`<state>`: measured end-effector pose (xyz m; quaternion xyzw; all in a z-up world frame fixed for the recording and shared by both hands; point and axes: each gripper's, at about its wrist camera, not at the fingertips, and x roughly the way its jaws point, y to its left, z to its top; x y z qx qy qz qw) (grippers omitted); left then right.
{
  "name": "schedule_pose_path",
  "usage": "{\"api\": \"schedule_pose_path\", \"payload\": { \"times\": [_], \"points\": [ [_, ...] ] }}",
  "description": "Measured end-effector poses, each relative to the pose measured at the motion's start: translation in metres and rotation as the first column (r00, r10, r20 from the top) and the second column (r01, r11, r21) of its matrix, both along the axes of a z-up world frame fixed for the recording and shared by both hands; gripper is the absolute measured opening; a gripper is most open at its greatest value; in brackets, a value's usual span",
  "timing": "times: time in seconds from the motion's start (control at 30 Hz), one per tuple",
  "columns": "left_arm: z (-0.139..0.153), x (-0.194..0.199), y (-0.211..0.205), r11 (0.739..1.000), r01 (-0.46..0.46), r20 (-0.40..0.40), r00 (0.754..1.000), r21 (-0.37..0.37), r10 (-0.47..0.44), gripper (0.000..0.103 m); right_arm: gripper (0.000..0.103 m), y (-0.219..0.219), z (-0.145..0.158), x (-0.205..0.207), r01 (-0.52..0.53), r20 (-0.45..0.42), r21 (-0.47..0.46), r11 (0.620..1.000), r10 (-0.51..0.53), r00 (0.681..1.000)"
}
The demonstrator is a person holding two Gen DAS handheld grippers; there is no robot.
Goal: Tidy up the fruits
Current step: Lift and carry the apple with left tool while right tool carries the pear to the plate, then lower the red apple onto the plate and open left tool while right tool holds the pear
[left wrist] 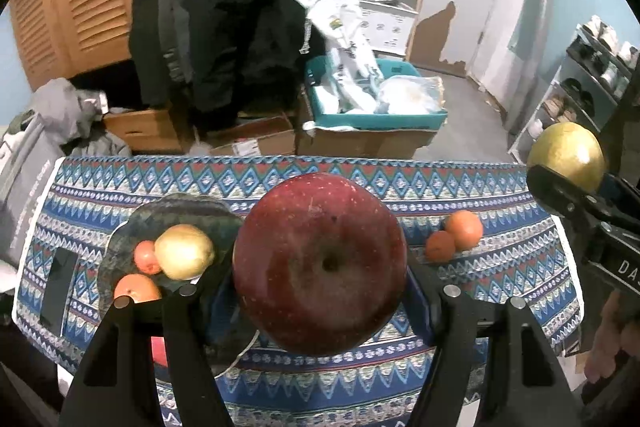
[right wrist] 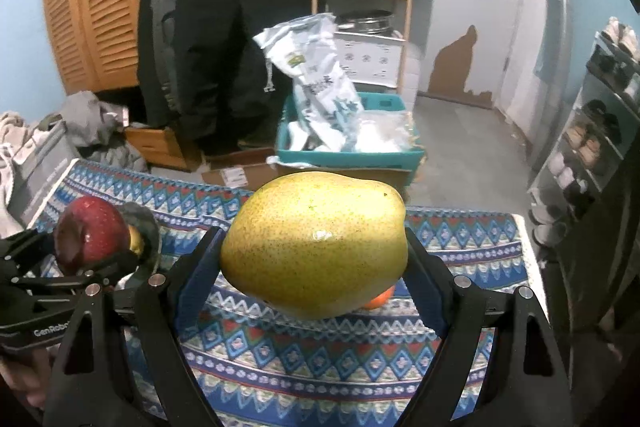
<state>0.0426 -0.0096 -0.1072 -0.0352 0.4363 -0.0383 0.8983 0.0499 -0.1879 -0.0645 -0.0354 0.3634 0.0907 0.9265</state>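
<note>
Patterned tablecloth [right wrist: 320, 359] (mostly hidden) behind gripped pear [right wrist: 316, 247].

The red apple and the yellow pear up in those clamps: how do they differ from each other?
The red apple is dark red and round; the yellow pear is yellow-green, speckled and elongated. The apple sits in the left gripper above the edge of the dark plate; the pear sits in the right gripper, near the loose oranges. Both are clamped, lifted off the patterned cloth.
</note>
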Motion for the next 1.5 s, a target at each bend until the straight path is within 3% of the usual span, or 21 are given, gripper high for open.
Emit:
{"api": "schedule_pose_path", "payload": {
  "times": [0.27,0.53,1.0,1.5],
  "points": [
    [-0.014,0.002,0.037,0.998,-0.068,-0.029,0.997,0.003,0.068,0.071,0.085,0.033,-0.007,0.014,-0.053,-0.028,0.022,0.998,0.053,0.998],
    [-0.045,0.007,0.073,0.991,-0.130,-0.100,0.986,0.010,0.130,0.071,0.085,0.071,-0.016,0.024,-0.120,-0.044,0.019,0.993,0.121,0.992],
    [-0.096,0.010,0.096,0.986,-0.165,-0.208,0.965,-0.021,0.158,0.071,0.085,0.126,-0.046,0.045,-0.199,-0.117,0.047,0.979,0.203,0.972],
    [-0.118,0.014,0.110,0.984,-0.172,-0.278,0.949,-0.050,0.151,0.072,0.085,0.165,-0.086,0.056,-0.259,-0.211,0.042,0.965,0.262,0.942]
  ]
}}
